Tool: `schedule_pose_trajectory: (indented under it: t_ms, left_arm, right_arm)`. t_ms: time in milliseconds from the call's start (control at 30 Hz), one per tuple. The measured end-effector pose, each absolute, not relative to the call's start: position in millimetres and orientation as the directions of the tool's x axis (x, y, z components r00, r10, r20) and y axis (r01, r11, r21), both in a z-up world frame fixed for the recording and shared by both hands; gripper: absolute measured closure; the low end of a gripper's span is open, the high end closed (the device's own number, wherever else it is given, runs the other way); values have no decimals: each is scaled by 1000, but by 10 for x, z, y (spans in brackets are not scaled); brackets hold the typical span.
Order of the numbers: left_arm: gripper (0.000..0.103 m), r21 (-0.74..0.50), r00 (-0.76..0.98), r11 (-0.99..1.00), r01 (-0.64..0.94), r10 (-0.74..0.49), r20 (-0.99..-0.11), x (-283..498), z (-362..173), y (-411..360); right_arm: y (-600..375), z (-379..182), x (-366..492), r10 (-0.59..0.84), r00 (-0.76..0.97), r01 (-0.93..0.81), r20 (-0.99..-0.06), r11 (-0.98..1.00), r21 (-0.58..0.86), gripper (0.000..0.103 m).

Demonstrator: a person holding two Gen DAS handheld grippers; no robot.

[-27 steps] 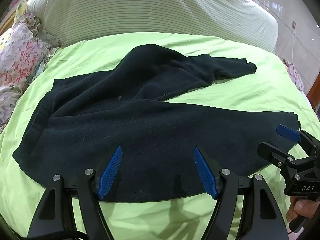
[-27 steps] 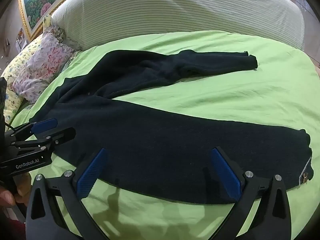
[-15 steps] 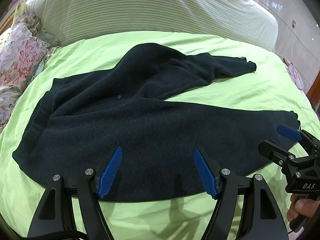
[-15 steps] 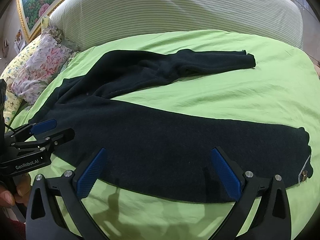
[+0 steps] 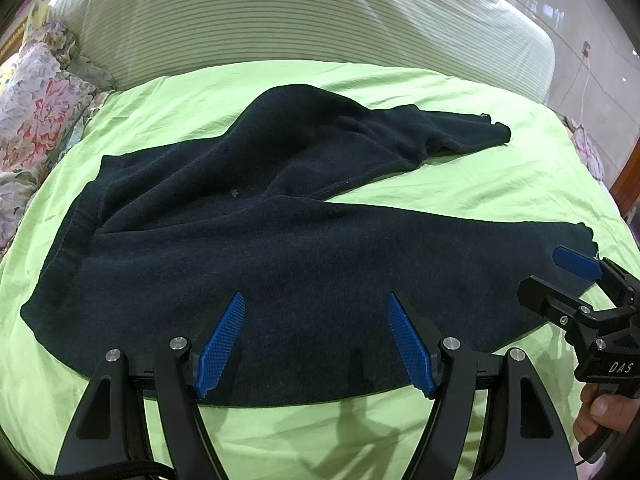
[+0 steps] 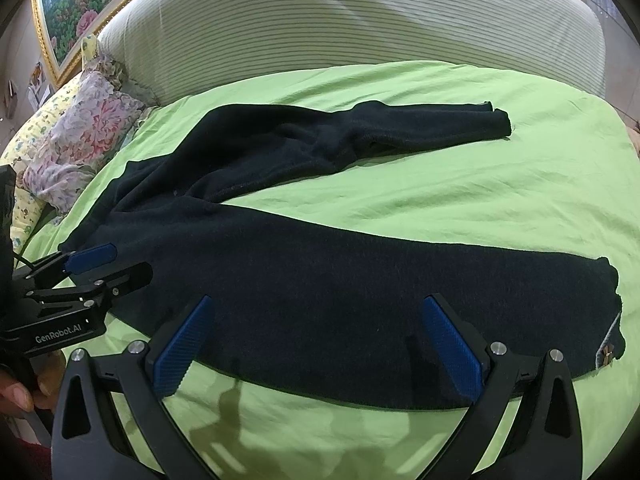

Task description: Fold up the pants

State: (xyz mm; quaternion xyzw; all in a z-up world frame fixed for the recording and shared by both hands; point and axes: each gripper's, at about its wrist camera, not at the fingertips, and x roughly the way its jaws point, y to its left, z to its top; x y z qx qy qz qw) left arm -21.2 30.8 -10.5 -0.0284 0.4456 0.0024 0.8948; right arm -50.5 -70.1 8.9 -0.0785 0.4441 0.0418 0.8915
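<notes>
Two legs splayed: pants (image 5: 248,256) lie flat on bed (image 6: 460,188), unfolded. Left gripper (image 5: 316,340) and right gripper (image 6: 320,344) wide apart, empty, above near leg edge. Next likely: pinch that edge.

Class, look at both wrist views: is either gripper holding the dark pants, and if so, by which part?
Nothing is held. The left gripper and right gripper are both open above the pants, which lie spread on the green bedsheet.

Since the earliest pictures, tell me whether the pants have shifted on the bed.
No. In the right wrist view, the pants lie the same against the green sheet and floral pillow; only the camera drifted slightly.
</notes>
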Motion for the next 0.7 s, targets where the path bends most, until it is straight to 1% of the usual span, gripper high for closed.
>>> schedule_pose_trajectory:
  t_ms: [400, 433, 700]
  left_arm:
    - [29, -55, 597, 998, -15, -35, -802, -173, -114, 287]
    - [29, -58, 594, 998, -12, -40, -804, -160, -113, 286]
    - [29, -70, 588, 997, 16, -66, -806, -18, -26, 283]
  right_arm:
    - [-720, 112, -497, -1, 599, -129, -801, 987, -98, 0]
    - [-726, 103, -485, -21, 589, -126, -808, 985, -118, 0]
    - [-826, 181, -402, -19, 595, -103, -803, 990, -100, 0]
